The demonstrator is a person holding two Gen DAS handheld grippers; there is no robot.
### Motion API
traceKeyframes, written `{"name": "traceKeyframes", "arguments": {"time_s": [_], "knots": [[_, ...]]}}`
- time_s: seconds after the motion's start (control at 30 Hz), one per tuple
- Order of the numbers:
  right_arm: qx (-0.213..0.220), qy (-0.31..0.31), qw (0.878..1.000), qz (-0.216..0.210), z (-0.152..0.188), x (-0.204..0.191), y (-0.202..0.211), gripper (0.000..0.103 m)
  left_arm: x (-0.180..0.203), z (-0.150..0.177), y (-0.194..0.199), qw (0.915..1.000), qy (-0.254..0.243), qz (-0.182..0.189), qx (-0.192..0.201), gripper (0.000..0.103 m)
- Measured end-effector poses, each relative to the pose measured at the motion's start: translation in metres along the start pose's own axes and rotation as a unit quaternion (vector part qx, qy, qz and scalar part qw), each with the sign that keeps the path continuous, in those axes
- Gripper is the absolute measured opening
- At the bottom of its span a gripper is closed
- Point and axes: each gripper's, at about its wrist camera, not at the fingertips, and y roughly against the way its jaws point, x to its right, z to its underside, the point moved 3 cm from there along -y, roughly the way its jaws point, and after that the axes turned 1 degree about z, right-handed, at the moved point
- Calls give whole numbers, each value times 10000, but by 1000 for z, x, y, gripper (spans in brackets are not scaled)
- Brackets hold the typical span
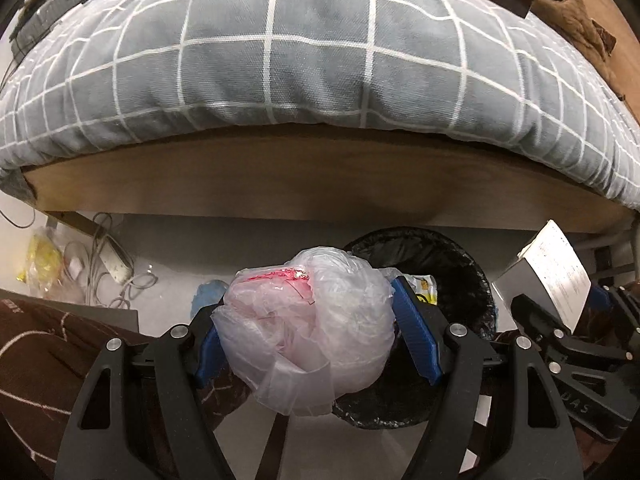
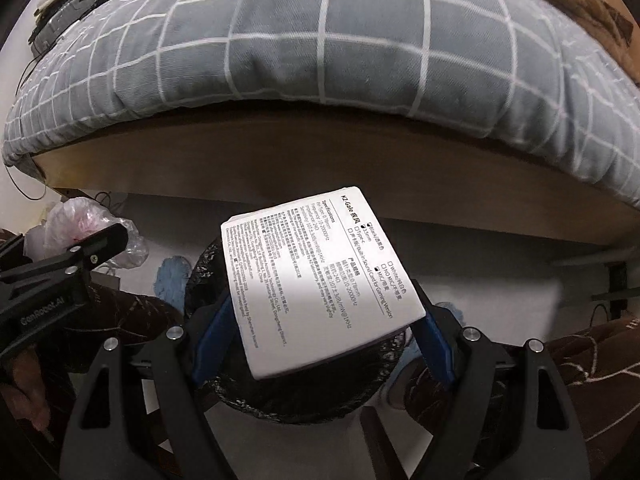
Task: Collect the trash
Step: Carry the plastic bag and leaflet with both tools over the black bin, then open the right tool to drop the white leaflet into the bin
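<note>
Two hand-held grippers point steeply down toward a floor beside a bed.

The left gripper (image 1: 308, 328) has its blue pads spread wide and pressed against the sides of a crumpled clear plastic bag (image 1: 308, 320) with pink and red showing inside. The bag bulges out above and below the pads. It hangs over the near left rim of a round bin (image 1: 460, 272) lined with black plastic. The bin stands on the pale floor (image 1: 240, 248), just in front of the bed's wooden side board (image 1: 320, 176). A yellow and white wrapper (image 1: 422, 286) lies inside the bin.

The right gripper (image 2: 324, 320) is also spread wide, its pads clamped on the two side edges of a white box (image 2: 316, 280). The box is tilted, its printed back face turned up toward the camera, and it sits directly over the bin (image 2: 280, 400), hiding most of the opening.

The two grippers are close together, side by side over the bin.

A grey quilt (image 1: 320, 40) with a white grid pattern drapes over the edge of the bed. On the floor by the bed's left corner lie a white power strip (image 1: 116, 264) with tangled cables and a yellow packet (image 1: 40, 256). A blue cloth (image 1: 208, 294) lies on the floor left of the bin. Brown patterned fabric (image 2: 592, 360) fills the lower corners.
</note>
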Motion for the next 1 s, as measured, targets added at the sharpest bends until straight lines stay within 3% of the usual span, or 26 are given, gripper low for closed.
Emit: {"name": "traceKeyframes", "arguments": {"time_s": [0.27,0.63,0.87,1.0], "knots": [[-372,141,9992,-41,-2,-10,-28,77,-4,-2,-10,10000,18,-39,-68,72],[-308,395,9987,-50,-4,-25,-27,77,-15,0,-13,9998,128,-71,-166,72],[-35,330,9993,194,-11,-15,-7,96,-7,0,-13,9998,24,-94,-184,72],[58,248,9992,296,-13,-1,2,96,0,-1,-12,9998,-55,-67,-167,72]]}}
